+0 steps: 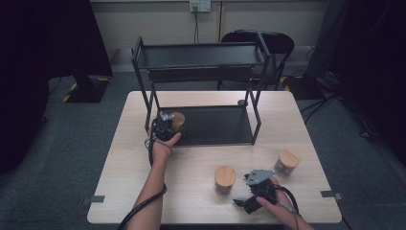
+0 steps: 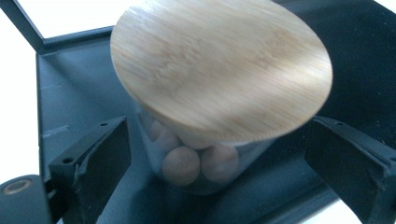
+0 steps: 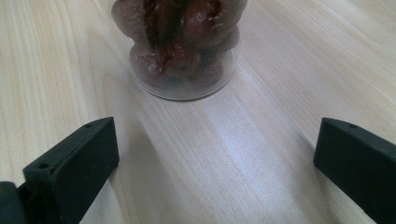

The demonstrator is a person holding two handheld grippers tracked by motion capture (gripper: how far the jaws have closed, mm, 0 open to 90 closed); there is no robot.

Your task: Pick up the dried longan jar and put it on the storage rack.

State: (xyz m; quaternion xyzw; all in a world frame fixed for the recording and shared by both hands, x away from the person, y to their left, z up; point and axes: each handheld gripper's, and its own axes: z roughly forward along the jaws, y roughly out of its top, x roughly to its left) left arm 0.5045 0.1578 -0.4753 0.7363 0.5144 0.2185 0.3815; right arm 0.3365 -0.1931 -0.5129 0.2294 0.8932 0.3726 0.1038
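Left gripper (image 2: 219, 154) jaws wide beside jar (image 2: 205, 163), not touching it.

Black rack (image 1: 210, 125), pale wood table (image 1: 191, 191), bamboo-tan striped jar lid (image 2: 219, 65), dark-red fruit (image 3: 180, 42).

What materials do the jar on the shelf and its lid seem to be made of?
The lid looks like bamboo or light wood with a matt finish: fine parallel grain shows. The jar seems to be clear glass or plastic, since the round pale pieces inside show through its wall.
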